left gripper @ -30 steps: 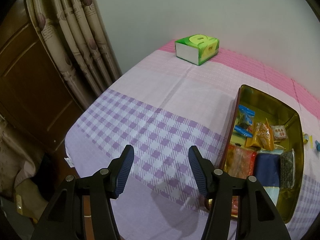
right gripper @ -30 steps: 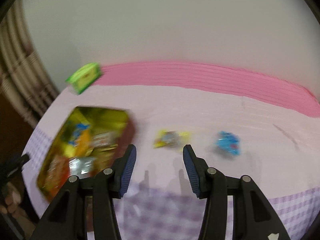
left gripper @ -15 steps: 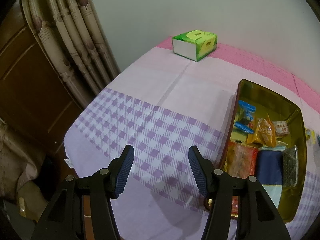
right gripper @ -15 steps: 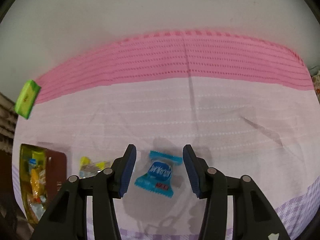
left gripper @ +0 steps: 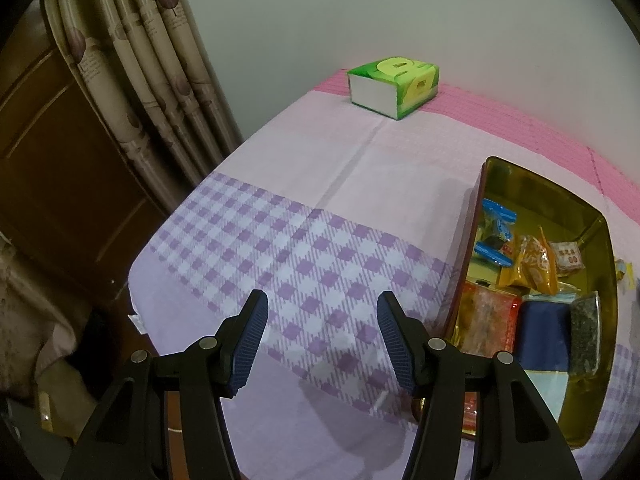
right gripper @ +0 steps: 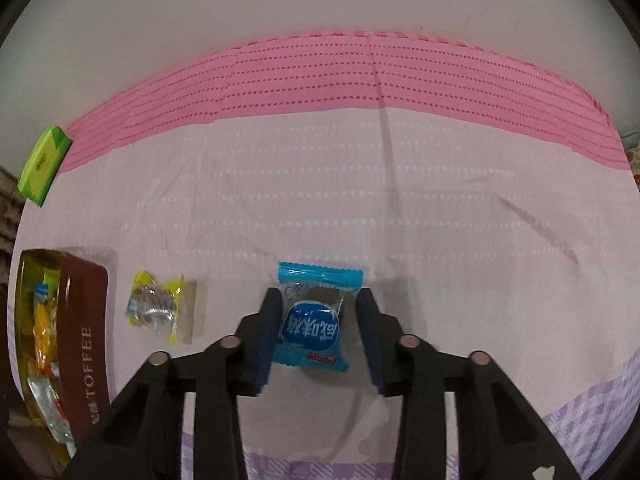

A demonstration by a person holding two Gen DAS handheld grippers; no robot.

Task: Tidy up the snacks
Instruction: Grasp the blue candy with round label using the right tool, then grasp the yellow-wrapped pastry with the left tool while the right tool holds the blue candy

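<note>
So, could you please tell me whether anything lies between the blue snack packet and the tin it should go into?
Yes. The yellow-wrapped snack lies on the cloth between the blue snack packet, which sits between the right claw's fingers, and the tin to the left.

Left wrist cam sits high above the bed's near-left corner, looking down and forward at the gold tin [left gripper: 600,240] and green tissue box [left gripper: 394,86]. Right wrist cam is low, close to the sheet, facing the wall. Both catch tin [right gripper: 84,340] and box [right gripper: 43,164].
</note>
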